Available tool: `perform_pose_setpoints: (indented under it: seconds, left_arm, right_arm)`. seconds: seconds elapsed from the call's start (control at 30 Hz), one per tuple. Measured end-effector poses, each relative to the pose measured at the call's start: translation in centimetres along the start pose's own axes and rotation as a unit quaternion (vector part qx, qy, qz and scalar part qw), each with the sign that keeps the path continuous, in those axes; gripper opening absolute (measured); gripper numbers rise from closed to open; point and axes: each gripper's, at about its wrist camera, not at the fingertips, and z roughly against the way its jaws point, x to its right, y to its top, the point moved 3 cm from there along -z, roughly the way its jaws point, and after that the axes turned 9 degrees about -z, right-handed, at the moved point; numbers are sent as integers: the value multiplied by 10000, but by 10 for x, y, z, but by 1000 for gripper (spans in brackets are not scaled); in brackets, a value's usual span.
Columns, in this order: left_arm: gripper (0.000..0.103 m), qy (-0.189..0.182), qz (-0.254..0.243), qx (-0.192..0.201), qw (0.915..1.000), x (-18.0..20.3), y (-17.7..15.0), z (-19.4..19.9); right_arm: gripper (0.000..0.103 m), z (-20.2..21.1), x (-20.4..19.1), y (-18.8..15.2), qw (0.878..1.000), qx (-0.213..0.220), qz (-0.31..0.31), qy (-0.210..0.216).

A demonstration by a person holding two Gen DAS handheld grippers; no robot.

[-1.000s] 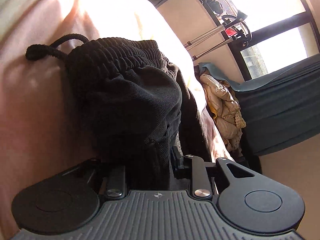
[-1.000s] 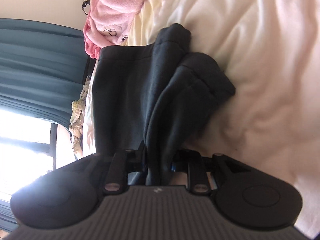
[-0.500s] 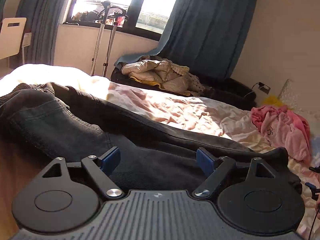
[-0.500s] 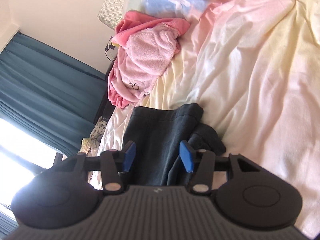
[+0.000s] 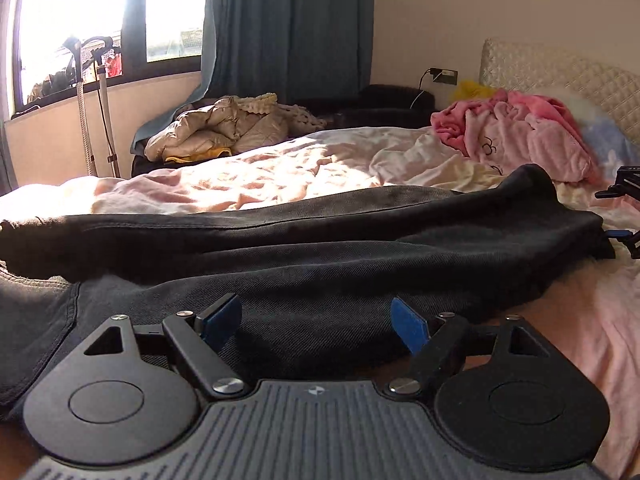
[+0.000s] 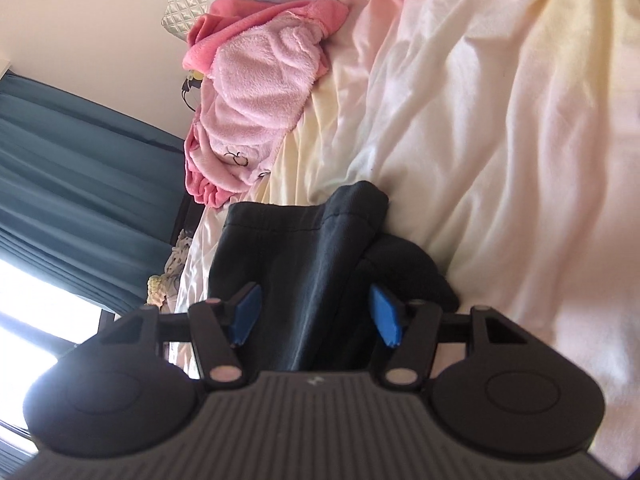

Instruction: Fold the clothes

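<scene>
Left wrist view. Left gripper [image 5: 316, 322]: blue pads spread wide, nothing between them; a second earlier they were clamped on the waistband end of the dark trousers [image 5: 320, 256], half a second earlier already parted. The trousers lay stretched lengthwise across the bed [image 5: 280, 172], one leg stacked on the other, fabric just ahead of and beneath the pads. Beyond: pink fleece garment [image 5: 516, 132] near the quilted headboard [image 5: 560, 76], beige padded jacket [image 5: 216, 128] past the far edge of the bed, blue curtain [image 5: 288, 28]. Part of the right gripper [image 5: 624, 216] showed at the frame's right edge, by the trouser cuffs.

Right wrist view. Right gripper [image 6: 316, 314]: pads equally wide apart, holding nothing; a second earlier they pinched the leg ends. The cuffs lay on the cream sheet, one overlapping the other and somewhat bunched, directly ahead of the open fingers [image 6: 386, 314].

Assessment. Both ends released together, so the trousers appeared laid out lengthwise with legs doubled. Remaining, in all likelihood: cross folds bringing cuffs toward waistband; the rumpled cuff may want smoothing first.
</scene>
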Motion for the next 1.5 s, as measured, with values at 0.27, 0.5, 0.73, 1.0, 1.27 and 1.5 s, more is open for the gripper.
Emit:
perform_pose_setpoints:
  seconds: [0.27, 0.5, 0.73, 1.0, 1.27, 1.5]
  left_arm:
    - [84, -22, 364, -115, 9993, -12, 3, -16]
    - [85, 13, 89, -58, 9999, -8, 2, -19]
    - [85, 82, 262, 182, 9995, -16, 8, -6]
    - [85, 164, 493, 246, 9983, -24, 12, 4]
    - [86, 188, 731, 309, 9967, -31, 12, 13]
    - [87, 301, 1110, 197, 9932, -43, 6, 10]
  right_arm:
    - [63, -26, 1, 12, 9960, 439, 673, -391]
    - [40, -50, -1, 18, 9967, 350, 708, 190]
    - [6, -13, -49, 13, 9876, 684, 1056, 942]
    - [6, 12, 26, 21, 9967, 657, -320, -354]
    - [14, 23, 7, 14, 9982, 515, 246, -166]
    - [65, 41, 25, -19, 9967, -27, -665, -461]
